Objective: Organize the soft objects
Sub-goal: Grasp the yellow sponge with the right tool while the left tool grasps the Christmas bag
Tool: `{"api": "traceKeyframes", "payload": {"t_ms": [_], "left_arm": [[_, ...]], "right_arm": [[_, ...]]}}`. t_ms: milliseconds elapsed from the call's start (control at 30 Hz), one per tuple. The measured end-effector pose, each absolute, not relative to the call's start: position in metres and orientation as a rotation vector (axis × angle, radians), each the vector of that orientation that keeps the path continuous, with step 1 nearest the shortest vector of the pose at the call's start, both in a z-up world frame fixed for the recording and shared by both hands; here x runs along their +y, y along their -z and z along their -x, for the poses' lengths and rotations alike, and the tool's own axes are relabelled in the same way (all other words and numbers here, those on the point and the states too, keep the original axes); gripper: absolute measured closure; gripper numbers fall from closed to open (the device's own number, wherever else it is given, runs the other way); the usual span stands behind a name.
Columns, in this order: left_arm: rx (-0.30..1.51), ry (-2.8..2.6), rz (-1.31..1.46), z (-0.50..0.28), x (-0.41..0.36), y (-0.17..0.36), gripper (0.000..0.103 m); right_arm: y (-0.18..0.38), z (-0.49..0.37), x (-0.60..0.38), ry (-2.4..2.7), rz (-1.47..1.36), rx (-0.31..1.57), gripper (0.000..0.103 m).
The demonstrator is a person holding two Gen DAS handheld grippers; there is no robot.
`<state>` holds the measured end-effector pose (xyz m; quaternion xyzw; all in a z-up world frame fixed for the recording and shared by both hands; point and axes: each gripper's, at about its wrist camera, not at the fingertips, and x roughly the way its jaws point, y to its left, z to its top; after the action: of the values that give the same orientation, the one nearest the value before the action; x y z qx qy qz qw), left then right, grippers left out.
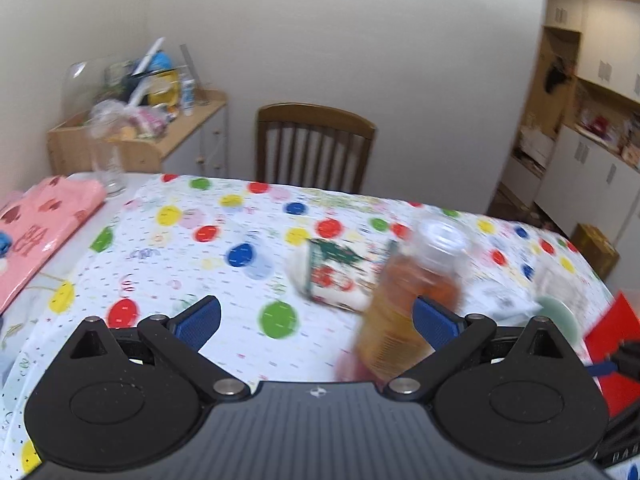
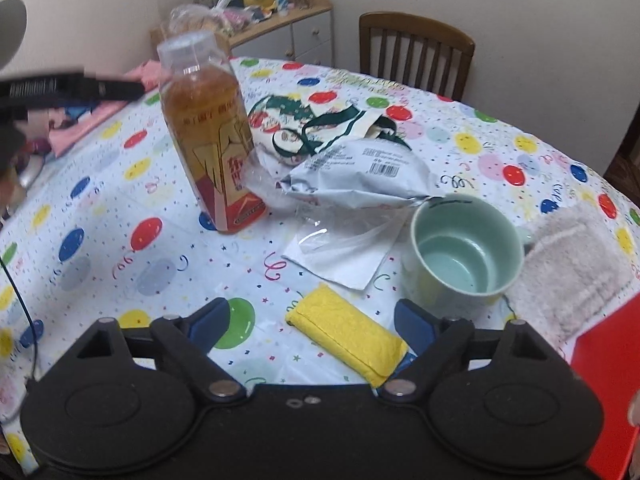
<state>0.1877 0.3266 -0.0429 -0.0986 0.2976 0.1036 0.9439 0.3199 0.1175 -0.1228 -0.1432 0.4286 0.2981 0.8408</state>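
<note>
Cloth (image 2: 347,340), yellow and folded, lay flat on the counter (image 2: 120,208) between the spread fingers of the right hand-held gripper (image 2: 312,322). It wanted a low, square pinch, clear of the mug (image 2: 464,252). The left hand-held gripper (image 1: 316,320) hung released, blurred, beside the bottle (image 1: 404,300).

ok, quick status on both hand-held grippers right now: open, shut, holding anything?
Left hand-held gripper: open, empty; the bottle stands beside its right finger, not clamped.
Right hand-held gripper: open, empty, above the yellow cloth.
</note>
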Motion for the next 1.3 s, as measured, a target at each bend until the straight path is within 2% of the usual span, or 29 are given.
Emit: {"api": "traceKeyframes", "payload": {"t_ms": [200,467,633,1000,1100,1167,1233,1300], "left_arm": [[0.638,-0.254,0.28,-0.217,0.371,0.05,0.0],[0.68,-0.212,0.38,-0.279,0.391,0.078,0.0],[0.695,-0.191,0.419,-0.316,0.397,0.091,0.001],[0.877,-0.148,0.384,-0.385,0.395,0.144,0.002],[0.901,-0.126,0.363,-0.391,0.388,0.153,0.008],[0.906,-0.129,0.328,-0.394,0.382,0.155,0.01],[0.906,-0.132,0.294,-0.396,0.377,0.156,0.017],[0.899,-0.133,0.287,-0.397,0.375,0.155,0.034]], "right_arm": [[0.145,-0.332,0.127,-0.654,0.379,0.935,0.02],[0.165,-0.35,0.123,-0.676,0.416,0.996,0.028],[0.171,-0.354,0.121,-0.682,0.425,1.009,0.03],[0.179,-0.361,0.124,-0.688,0.451,1.009,0.032],[0.179,-0.36,0.123,-0.691,0.45,1.006,0.034],[0.178,-0.358,0.124,-0.692,0.457,1.004,0.04],[0.178,-0.355,0.126,-0.685,0.468,0.999,0.041],[0.177,-0.354,0.127,-0.68,0.468,0.994,0.043]]}}
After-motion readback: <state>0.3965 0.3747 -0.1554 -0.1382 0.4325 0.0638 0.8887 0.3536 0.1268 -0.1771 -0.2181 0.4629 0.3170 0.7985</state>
